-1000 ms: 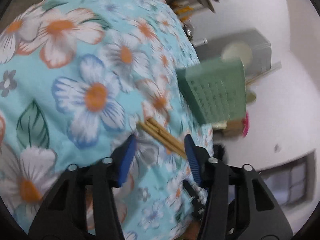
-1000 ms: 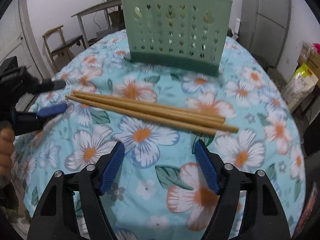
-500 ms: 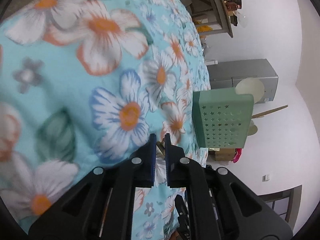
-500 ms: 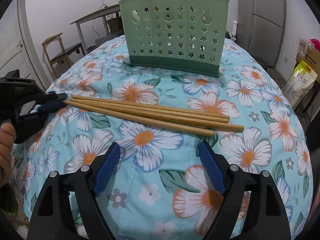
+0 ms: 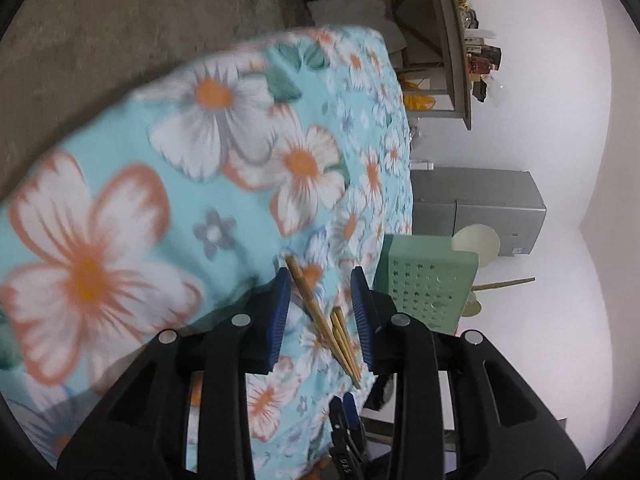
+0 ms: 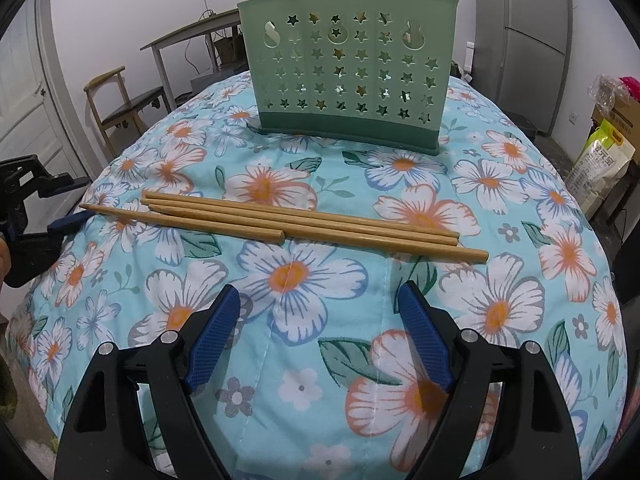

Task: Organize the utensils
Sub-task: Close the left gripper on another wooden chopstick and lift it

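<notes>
Several wooden chopsticks [image 6: 280, 224] lie side by side across the flowered tablecloth [image 6: 304, 280]. One chopstick [image 6: 180, 222] is pulled out to the left of the others. A green perforated utensil holder [image 6: 348, 76] stands upright behind them. My right gripper [image 6: 320, 336] is open and empty, in front of the chopsticks. My left gripper [image 5: 320, 312] is open, its fingers either side of the pulled-out chopstick's [image 5: 308, 300] end at the table's left edge. The holder [image 5: 428, 284] shows beyond it.
A wooden chair [image 6: 120, 104] and a desk [image 6: 192, 40] stand beyond the table at the left. A grey fridge [image 6: 536, 36] stands at the back right. Bags and boxes [image 6: 608, 148] sit on the floor at the right.
My left gripper closed on one chopstick's end, pulled it out to the left, and has now opened. The right gripper has moved back slightly.
</notes>
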Demonstrator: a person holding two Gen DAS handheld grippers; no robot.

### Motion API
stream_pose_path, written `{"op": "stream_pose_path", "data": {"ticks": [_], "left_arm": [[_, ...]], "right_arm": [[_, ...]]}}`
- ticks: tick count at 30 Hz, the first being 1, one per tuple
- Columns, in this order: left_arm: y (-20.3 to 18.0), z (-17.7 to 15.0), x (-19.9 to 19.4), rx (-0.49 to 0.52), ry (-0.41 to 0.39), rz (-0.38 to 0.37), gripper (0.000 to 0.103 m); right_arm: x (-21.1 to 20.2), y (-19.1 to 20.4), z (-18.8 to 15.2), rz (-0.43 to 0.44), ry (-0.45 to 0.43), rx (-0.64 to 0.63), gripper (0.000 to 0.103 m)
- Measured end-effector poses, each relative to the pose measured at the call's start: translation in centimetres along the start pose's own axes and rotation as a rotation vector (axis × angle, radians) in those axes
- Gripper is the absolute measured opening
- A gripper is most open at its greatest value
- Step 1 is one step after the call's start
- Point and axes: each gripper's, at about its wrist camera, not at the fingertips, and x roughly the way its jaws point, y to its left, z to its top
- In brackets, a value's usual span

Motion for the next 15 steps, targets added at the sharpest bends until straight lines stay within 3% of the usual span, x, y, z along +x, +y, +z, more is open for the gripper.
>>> {"op": "stream_pose_path", "data": {"ticks": [4,11,15], "left_arm": [[-0.2,-0.6,1.3,-0.021,0.038,-0.001,0.029],[-0.8,-0.6,3.5,-0.019,0.005,0.046,0.027],[-0.9,-0.5,4.0,-0.017,-0.013,0.084,0.015]], "right_arm": [[0.0,0.0,0.0,0.001,-0.001,0.001,0.080],[0.0,0.0,-0.1,0.002,-0.001,0.001,0.080],[-0.1,-0.1,-0.1,0.008,-0.004,0.005,0.081]]}}
